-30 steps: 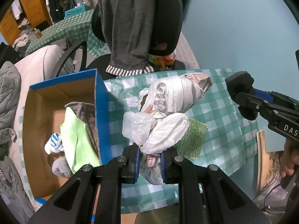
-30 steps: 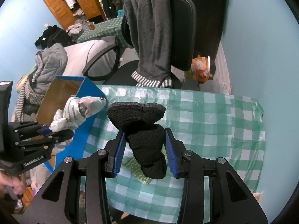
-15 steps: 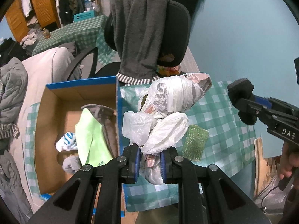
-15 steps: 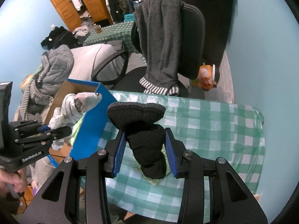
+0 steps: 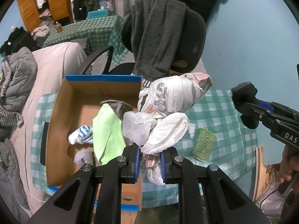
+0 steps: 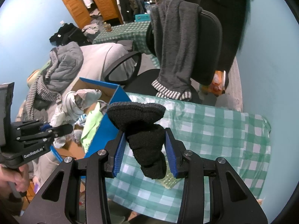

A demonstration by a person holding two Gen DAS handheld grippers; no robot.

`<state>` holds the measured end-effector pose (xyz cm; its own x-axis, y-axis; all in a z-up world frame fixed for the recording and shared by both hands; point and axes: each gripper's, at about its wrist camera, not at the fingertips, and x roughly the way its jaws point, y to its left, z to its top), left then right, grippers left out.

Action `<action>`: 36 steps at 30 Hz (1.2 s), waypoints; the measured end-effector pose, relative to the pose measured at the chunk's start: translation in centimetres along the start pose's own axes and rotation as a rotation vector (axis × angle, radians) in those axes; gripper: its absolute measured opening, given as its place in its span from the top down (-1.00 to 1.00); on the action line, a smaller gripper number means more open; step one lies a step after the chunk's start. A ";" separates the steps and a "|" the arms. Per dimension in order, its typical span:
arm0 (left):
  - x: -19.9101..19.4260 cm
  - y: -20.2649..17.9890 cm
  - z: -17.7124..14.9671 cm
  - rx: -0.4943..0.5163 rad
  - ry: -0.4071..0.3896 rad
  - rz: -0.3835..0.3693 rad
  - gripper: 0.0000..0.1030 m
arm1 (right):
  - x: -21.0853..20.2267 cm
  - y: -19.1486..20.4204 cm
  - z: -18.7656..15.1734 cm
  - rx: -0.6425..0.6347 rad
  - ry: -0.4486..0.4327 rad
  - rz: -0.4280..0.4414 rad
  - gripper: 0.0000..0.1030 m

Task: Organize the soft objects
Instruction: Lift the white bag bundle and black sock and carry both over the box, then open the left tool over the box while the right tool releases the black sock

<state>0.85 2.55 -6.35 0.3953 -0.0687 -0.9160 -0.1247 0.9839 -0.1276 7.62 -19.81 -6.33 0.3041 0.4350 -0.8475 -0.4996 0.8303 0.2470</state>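
Observation:
My left gripper [image 5: 149,163] is shut on a knotted bundle of white plastic bags [image 5: 168,110] and holds it in the air over the right wall of the blue cardboard box [image 5: 101,78]. The bundle [image 6: 78,102] and left gripper [image 6: 56,128] also show in the right wrist view. My right gripper [image 6: 144,151] is shut on a black sock [image 6: 143,130], held above the green checked table [image 6: 214,130]; it also shows in the left wrist view [image 5: 244,110]. The box holds a light green cloth [image 5: 106,130], a blue-white sock [image 5: 82,133] and grey cloths.
A green sponge-like pad [image 5: 204,144] lies on the table right of the box. An office chair [image 6: 205,46] draped with a grey garment [image 6: 175,52] stands behind the table. A bed with grey clothes [image 5: 20,78] lies left of the box. A blue wall is at right.
My left gripper has carried the bag bundle leftward, so the box now lies more under it. My right gripper with the sock has shifted slightly left too.

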 end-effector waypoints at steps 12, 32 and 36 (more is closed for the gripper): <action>-1.0 3.6 -0.6 -0.070 -0.017 0.030 0.67 | 1.6 3.4 1.3 -0.063 0.015 0.036 0.22; -1.6 10.3 -1.9 -0.184 -0.011 0.091 0.66 | 5.6 10.1 3.1 -0.197 0.063 0.111 0.22; -1.1 11.7 -2.2 -0.209 0.003 0.094 0.66 | 6.9 11.8 3.5 -0.225 0.081 0.126 0.22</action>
<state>-3.00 13.81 -7.70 0.3699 0.0212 -0.9288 -0.3474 0.9304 -0.1171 6.63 -5.82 -7.60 0.1669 0.4931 -0.8538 -0.7000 0.6691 0.2496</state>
